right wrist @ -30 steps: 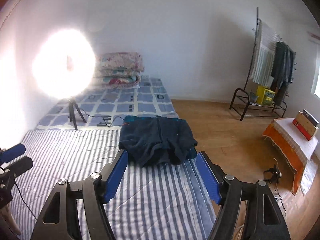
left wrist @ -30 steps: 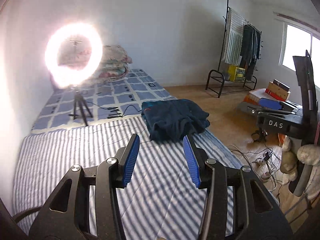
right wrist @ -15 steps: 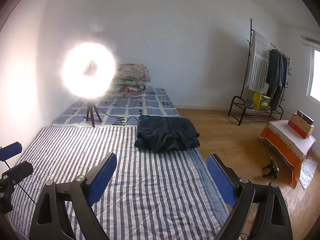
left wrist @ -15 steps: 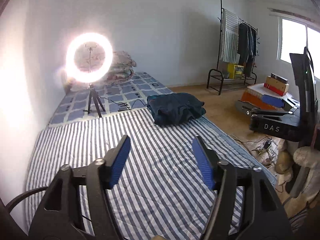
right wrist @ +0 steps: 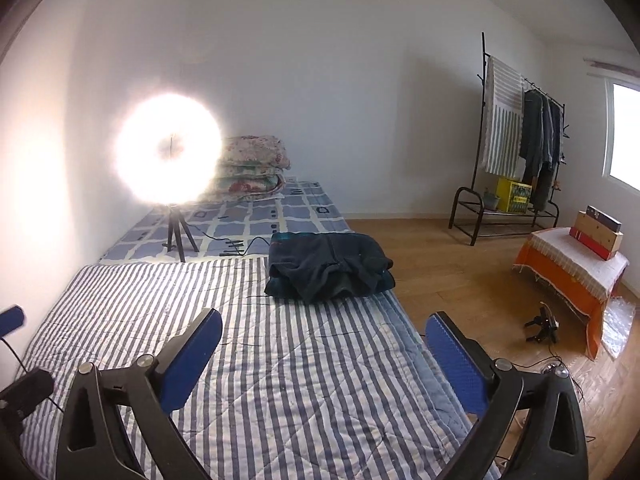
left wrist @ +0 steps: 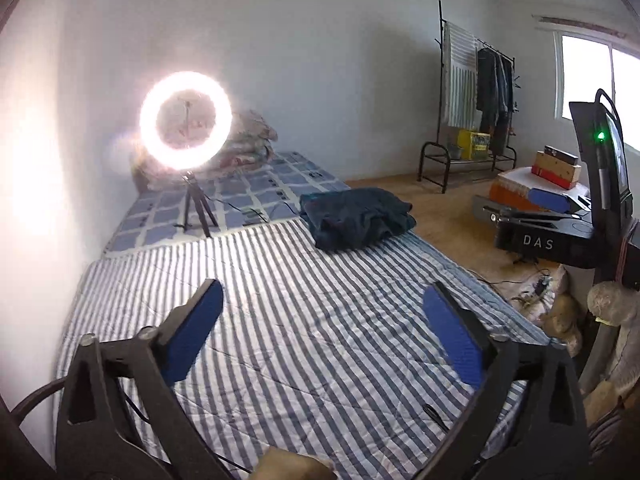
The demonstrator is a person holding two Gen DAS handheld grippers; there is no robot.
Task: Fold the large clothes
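So both grippers hang with nothing in them. The left gripper [left wrist: 322, 334] has its jaws spread wide over the striped quilt [left wrist: 304, 332], and the right gripper [right wrist: 322, 360] is released too, nothing between the pads. The dark folded garment [right wrist: 328, 266] sits well ahead of both, on the far end of the quilt near its right edge, looking like a finished bundle with a teal layer peeking out underneath.

What I'd worry about from here:

- That bundle looks soft and loosely stacked. Pinch only the top layer and the fold probably slides apart or drags open.
- It's close to the edge of the bed on the right side, with bare floor beside it. A push from the left could tip it off.
- The ring light [left wrist: 185, 120] on its tripod stands ahead and to the left, with a cable [right wrist: 236, 240] trailing across the bed toward the garment. Snag that cable while reaching and the light likely topples.
- The glare blows out that whole area, so judging depth there is dicey.
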